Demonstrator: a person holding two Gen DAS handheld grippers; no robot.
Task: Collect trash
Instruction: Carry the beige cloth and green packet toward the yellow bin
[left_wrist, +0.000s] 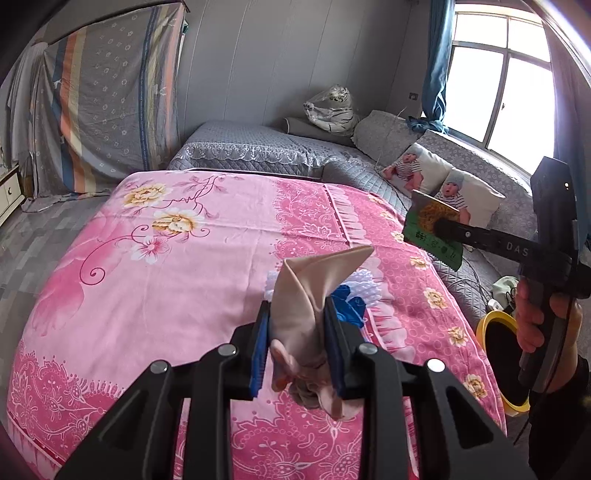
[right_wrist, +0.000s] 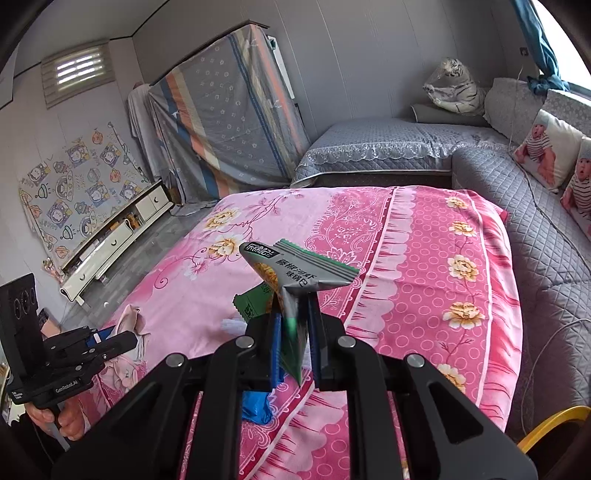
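Beige wrapper (left_wrist: 308, 295) is pinched by left gripper (left_wrist: 298, 306), green packet (right_wrist: 295, 280) clamped by right gripper (right_wrist: 293, 314) (both lifted off bed (left_wrist: 166, 258), likely for yellow bin (left_wrist: 496, 321)).

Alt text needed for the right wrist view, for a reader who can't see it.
The right gripper, jaws shut on a green and silver snack wrapper, is held above a pink floral bedspread. At lower left the left gripper grips a beige crumpled wrapper; a blue wrapper lies on the bedspread below.
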